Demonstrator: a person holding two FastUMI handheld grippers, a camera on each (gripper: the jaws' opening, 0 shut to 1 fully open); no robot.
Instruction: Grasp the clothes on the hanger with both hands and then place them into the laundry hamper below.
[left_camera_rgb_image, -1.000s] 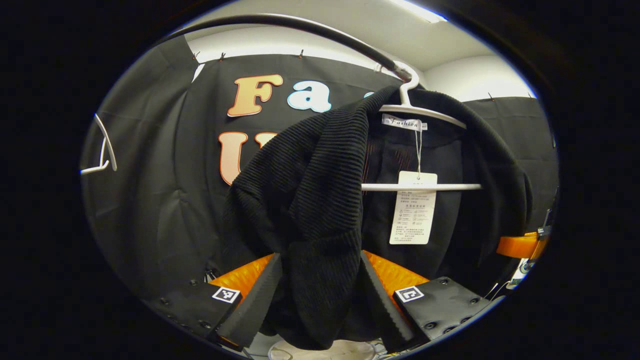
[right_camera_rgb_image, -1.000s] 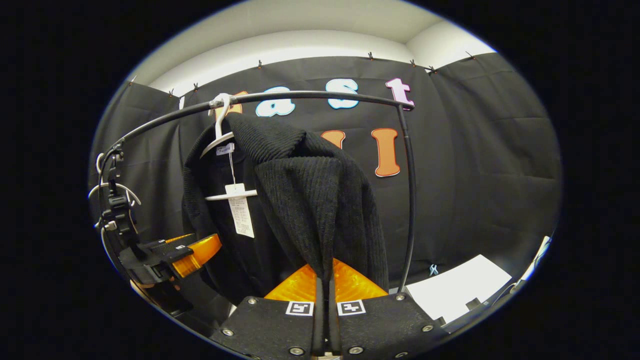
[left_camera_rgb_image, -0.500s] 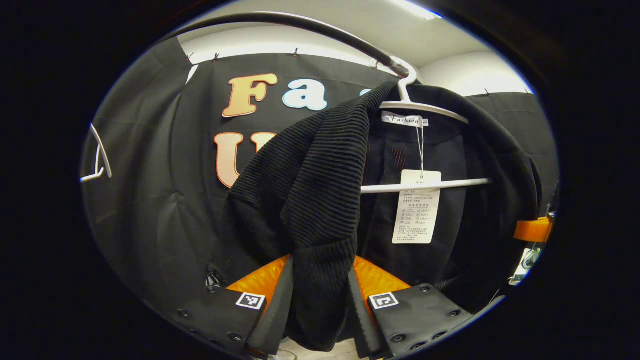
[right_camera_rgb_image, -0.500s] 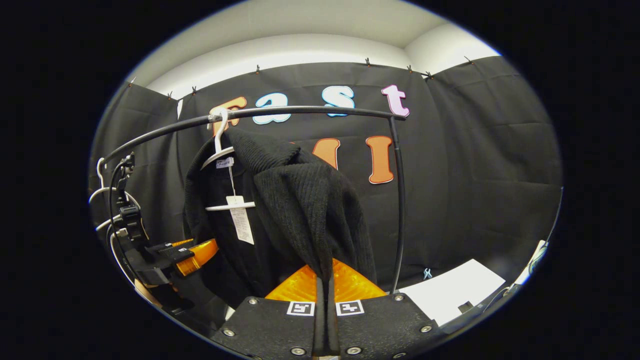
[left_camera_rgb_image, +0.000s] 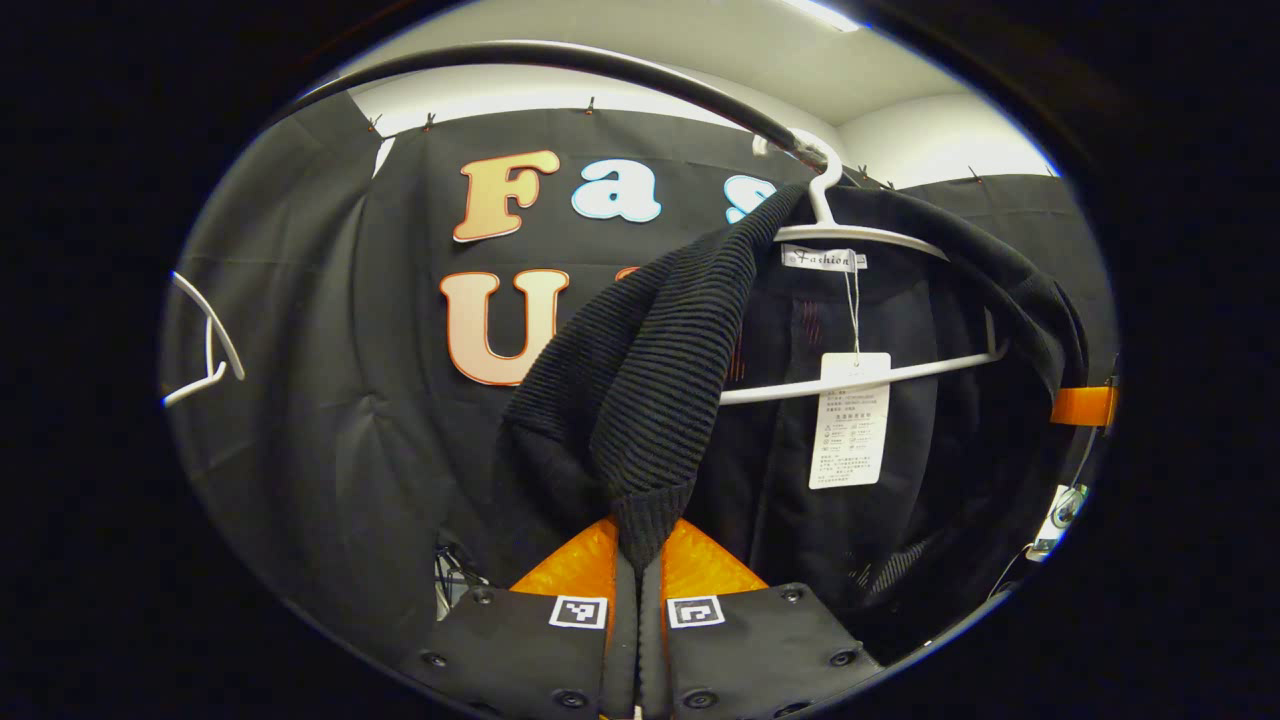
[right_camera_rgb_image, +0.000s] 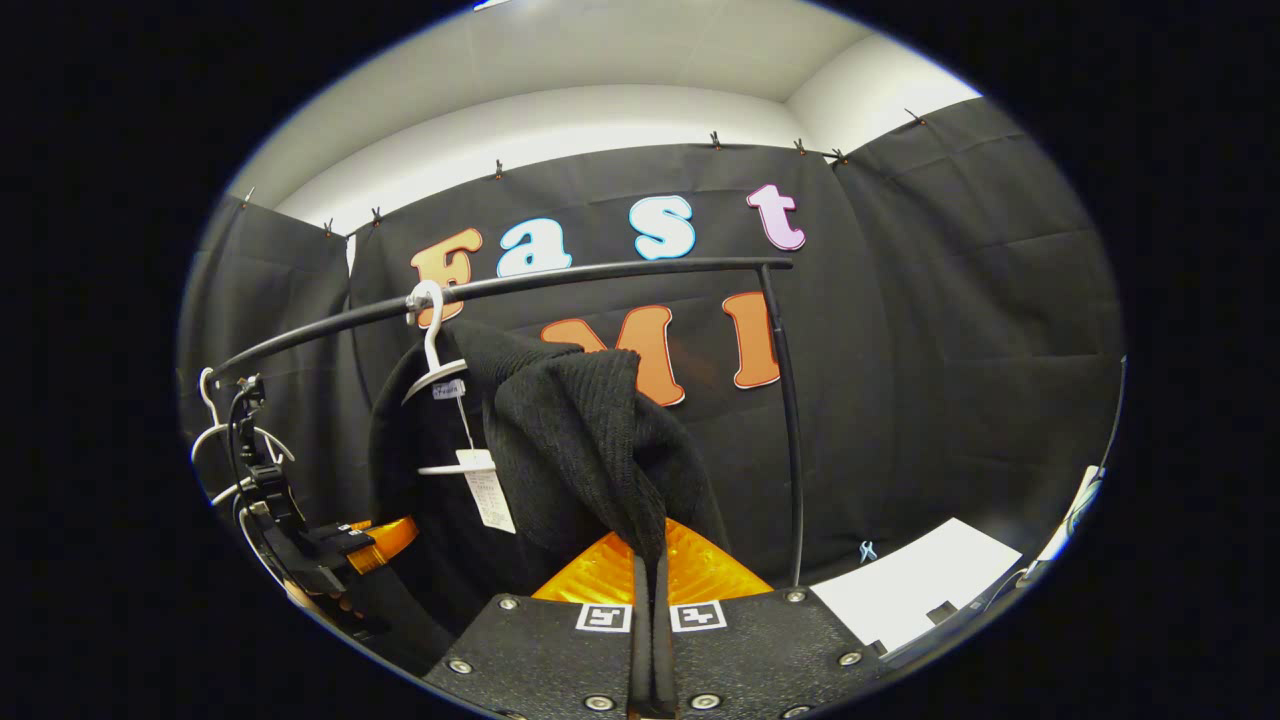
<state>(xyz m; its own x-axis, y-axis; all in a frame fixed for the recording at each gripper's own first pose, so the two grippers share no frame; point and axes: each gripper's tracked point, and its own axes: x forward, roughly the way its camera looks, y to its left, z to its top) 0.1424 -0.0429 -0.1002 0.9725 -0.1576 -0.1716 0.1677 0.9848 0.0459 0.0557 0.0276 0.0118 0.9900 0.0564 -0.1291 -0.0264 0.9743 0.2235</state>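
Note:
A black ribbed knit garment hangs on a white hanger from a black rail. A white paper tag dangles inside it. My left gripper is shut on the garment's left front edge, the cloth pinched between its fingers. In the right gripper view the same garment hangs from the hanger, and my right gripper is shut on its right front edge. The left gripper appears there at the lower left, beside the garment.
The black rail bends down into an upright post right of the garment. An empty white hanger hangs at the far left of the rail. A white sheet lies low at the right.
My left gripper's fingers have closed from wide apart onto the garment's edge. The right gripper has stayed shut on the cloth and drawn back and down, so the rail sits higher and farther.

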